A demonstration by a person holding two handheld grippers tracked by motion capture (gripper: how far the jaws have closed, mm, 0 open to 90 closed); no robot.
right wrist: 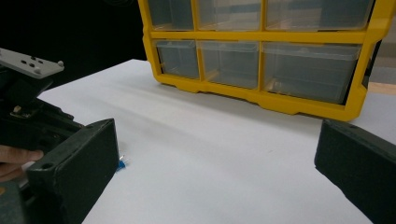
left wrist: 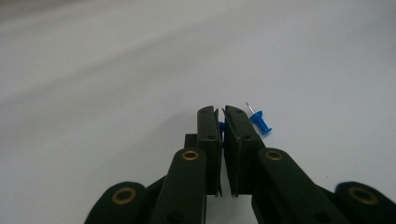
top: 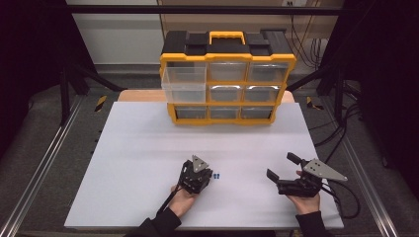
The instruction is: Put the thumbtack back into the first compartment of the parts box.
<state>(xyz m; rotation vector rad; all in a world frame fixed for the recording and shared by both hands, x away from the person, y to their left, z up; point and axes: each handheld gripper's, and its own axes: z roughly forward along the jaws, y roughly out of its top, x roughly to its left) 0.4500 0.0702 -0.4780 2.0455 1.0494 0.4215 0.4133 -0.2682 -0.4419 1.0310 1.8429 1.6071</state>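
The left gripper (left wrist: 220, 114) pinches a small blue plastic pushpin (left wrist: 221, 126), its twin (left wrist: 260, 122) beside; the right gripper (top: 281, 166) gapes; no legible writing.

A white surface (top: 148, 163) carries everything. At its far edge stands a yellow drawer cabinet (top: 227, 79) with clear drawers, one upper-left drawer pulled out. Near the front edge lie small blue push pins (top: 217, 175); one loose pin (left wrist: 259, 122) lies on its side, needle pointing up and away.
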